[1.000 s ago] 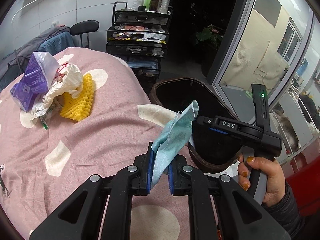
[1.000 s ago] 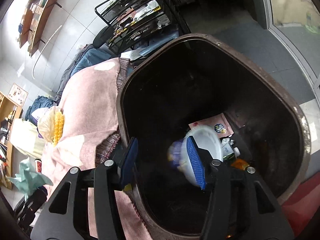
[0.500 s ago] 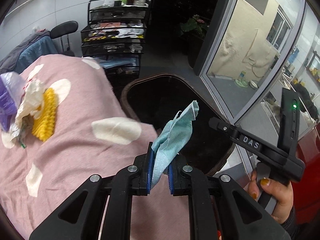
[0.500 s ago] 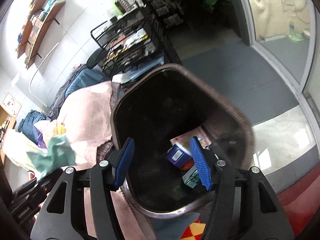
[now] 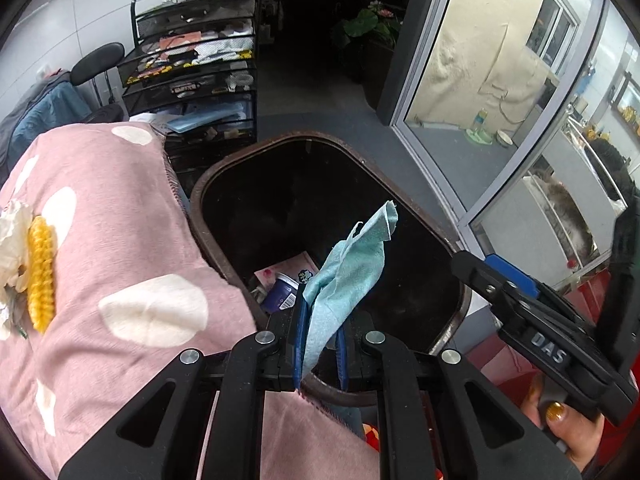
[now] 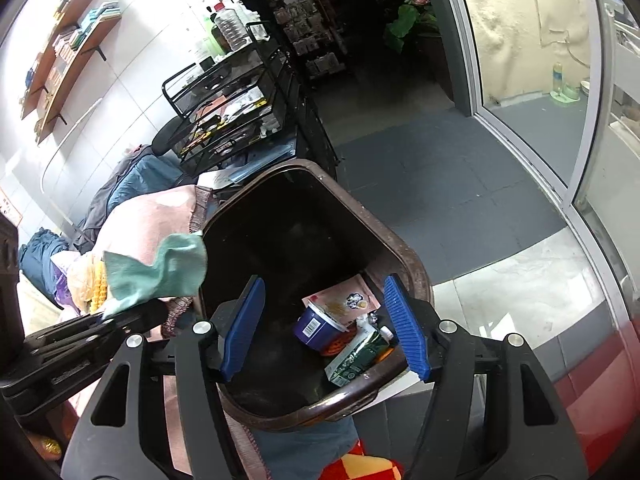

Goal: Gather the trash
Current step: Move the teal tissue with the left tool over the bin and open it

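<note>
My left gripper (image 5: 320,336) is shut on a teal tissue (image 5: 348,276) that sticks up over the near rim of the brown trash bin (image 5: 200,200). From the right wrist view the same tissue (image 6: 160,272) hangs at the bin's left edge. My right gripper (image 6: 324,322) hovers above the bin's near side; its jaws are opening and nothing is between them. A blue cup (image 6: 316,326), a pink packet (image 6: 344,298) and a green carton (image 6: 356,356) lie inside the bin. A yellow foam net (image 5: 40,272) and crumpled white paper (image 5: 12,236) rest on the pink spotted tablecloth (image 5: 120,240).
A black mesh shelf cart (image 5: 192,68) with bottles on top stands behind the bin. A glass door (image 5: 480,80) runs along the right. A person's hand (image 5: 560,424) holds the right gripper's handle. A chair (image 5: 96,64) and clothes sit behind the table.
My left gripper carried the tissue rightward from over the table to the bin's edge. My right gripper pulled up and back, its jaws widened, and the blue cup now lies in the bin.
</note>
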{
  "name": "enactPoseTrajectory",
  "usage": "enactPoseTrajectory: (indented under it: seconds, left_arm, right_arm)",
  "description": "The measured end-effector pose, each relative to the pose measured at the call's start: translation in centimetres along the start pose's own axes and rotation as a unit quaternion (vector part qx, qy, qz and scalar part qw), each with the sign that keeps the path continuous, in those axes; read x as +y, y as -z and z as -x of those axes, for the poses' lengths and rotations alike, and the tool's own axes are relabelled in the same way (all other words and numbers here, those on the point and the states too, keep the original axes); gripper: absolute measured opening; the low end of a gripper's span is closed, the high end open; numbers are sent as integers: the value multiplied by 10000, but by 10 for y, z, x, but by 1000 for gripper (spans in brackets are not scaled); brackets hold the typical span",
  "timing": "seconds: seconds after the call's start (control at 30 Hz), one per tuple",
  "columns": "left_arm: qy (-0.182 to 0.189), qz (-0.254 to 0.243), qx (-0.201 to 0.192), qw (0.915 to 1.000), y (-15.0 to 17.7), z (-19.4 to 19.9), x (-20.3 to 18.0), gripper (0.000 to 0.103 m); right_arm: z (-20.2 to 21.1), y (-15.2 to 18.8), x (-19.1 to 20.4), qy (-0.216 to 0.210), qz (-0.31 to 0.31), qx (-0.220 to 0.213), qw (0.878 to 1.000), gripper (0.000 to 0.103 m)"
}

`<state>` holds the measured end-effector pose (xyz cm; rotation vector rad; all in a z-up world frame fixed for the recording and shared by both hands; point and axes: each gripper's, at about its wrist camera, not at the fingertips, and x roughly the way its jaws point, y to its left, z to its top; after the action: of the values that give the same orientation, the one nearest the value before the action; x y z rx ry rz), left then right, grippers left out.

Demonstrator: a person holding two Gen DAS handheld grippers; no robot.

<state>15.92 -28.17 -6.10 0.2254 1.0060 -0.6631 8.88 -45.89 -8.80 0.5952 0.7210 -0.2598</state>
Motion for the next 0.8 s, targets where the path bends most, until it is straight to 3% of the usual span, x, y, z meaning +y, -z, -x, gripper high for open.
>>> enactPoseTrajectory:
  seconds: [0.27, 0.33, 0.4, 0.57, 0.8]
  left_arm:
    - [-84, -87, 215, 9997, -7, -19, -7, 15]
    - [-92, -90, 250, 9996, -9, -22, -7, 29]
    - [-124, -84, 208, 9997, -8, -20, -7, 65]
    - [-261, -143, 13, 9996, -9, -13, -5, 84]
    - [-121, 59, -211, 9997, -7, -1, 8, 96]
  right_arm:
    - [-1, 0, -5, 51, -78, -1, 10000, 63]
    - [-1, 0, -6, 60, -90, 1, 9999, 65]
    - [-1, 0, -8, 70, -132, 2, 9999, 71]
    - [-2, 1, -11, 100, -224, -14, 9997, 81]
    - [-3, 2, -11, 66, -231, -10, 9997, 85]
